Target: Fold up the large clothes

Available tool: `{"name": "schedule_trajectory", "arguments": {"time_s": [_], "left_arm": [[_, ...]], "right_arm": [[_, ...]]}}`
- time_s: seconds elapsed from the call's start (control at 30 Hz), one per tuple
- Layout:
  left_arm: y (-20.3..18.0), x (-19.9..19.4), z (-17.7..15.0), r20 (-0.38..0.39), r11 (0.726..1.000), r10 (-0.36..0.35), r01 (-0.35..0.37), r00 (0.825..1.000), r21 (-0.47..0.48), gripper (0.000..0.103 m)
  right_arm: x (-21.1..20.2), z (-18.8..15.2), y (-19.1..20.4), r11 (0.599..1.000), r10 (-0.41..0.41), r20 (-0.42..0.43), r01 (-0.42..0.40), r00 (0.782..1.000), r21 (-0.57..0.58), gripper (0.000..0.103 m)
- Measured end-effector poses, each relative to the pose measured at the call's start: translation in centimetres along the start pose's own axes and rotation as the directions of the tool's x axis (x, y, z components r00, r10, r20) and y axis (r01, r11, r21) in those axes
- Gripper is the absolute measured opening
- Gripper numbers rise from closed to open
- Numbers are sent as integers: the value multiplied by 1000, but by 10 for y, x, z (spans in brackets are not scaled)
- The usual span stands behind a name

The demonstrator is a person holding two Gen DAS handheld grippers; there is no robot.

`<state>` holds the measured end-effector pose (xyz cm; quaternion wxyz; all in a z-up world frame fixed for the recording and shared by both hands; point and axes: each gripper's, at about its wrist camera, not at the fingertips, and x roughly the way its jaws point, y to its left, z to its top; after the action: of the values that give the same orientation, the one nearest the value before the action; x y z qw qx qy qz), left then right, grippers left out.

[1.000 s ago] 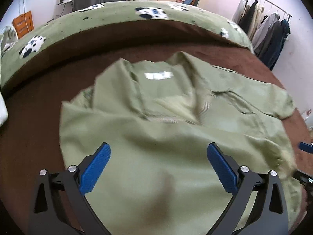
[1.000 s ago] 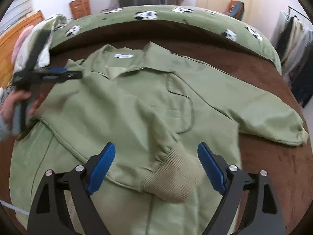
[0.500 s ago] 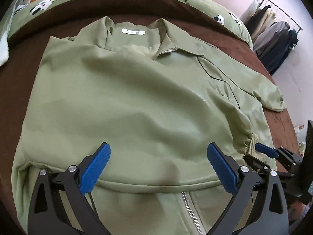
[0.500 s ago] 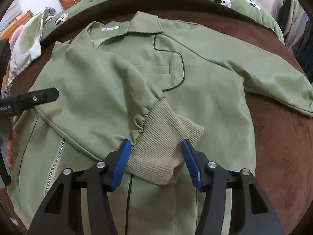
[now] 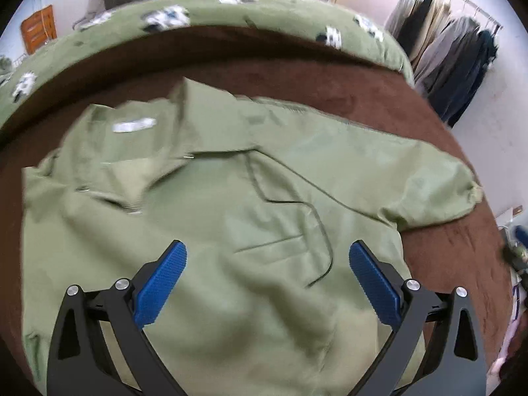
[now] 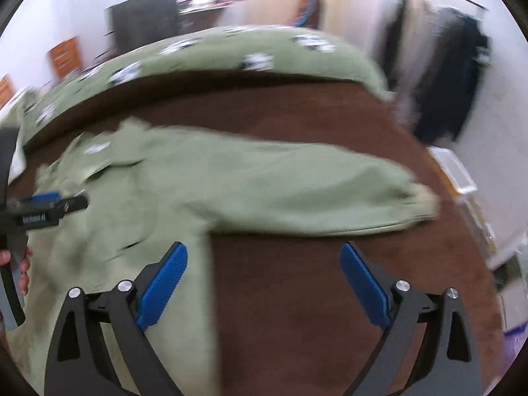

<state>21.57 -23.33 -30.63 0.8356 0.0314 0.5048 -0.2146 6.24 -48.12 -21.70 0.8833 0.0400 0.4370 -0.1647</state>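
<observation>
green jacket spread flat on brown blanket for folding; outstretched sleeve prob next. left gripper & right gripper both wide open, holding nothing.

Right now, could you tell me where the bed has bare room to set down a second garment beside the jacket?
The brown blanket lies bare below the outstretched sleeve, right of the jacket body. A narrower bare strip runs between the collar and the green panda quilt. The middle is crowded: the jacket covers it, and its left side shows little bare blanket.
</observation>
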Motion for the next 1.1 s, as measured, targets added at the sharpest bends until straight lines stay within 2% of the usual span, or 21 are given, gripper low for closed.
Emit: {"name": "schedule_trajectory", "arguments": {"time_s": [0.07,0.1,0.23,0.33,0.43,0.53,0.6,0.73,0.93,1.0,1.1], "left_arm": [[-13,27,6,-22,998,-60,60,998,-14,97],[-19,39,9,-32,998,-64,64,997,0,97],[-42,71,16,-40,991,-28,33,999,133,97],[-47,98,16,-111,978,-1,24,994,205,97],[-51,105,14,-117,965,21,11,993,261,97],[-50,105,15,-121,964,9,23,993,265,98],[-53,105,14,-106,961,11,19,994,277,98],[-53,108,15,-84,960,11,13,996,281,98],[-52,106,11,-68,959,6,13,998,284,98],[-50,106,11,-65,958,1,17,998,285,98],[-49,104,9,-56,959,-2,18,998,284,98]], "right_arm": [[11,5,-45,997,-60,-2,60,998,43,96],[15,4,-61,996,-77,-5,78,997,54,96],[44,3,-123,983,-157,-35,160,987,89,96],[64,-2,-165,975,-159,-54,165,986,151,96],[88,-5,-188,978,-77,-78,90,994,189,97],[110,-4,-196,974,-41,-72,56,997,220,97],[123,-3,-203,961,14,-57,2,998,275,97],[150,-6,-215,905,157,-35,-130,987,405,97],[170,1,-225,824,197,44,-190,979,533,93],[179,9,-225,816,191,32,-177,981,550,85],[185,15,-226,825,165,-14,-130,986,550,57]]}}
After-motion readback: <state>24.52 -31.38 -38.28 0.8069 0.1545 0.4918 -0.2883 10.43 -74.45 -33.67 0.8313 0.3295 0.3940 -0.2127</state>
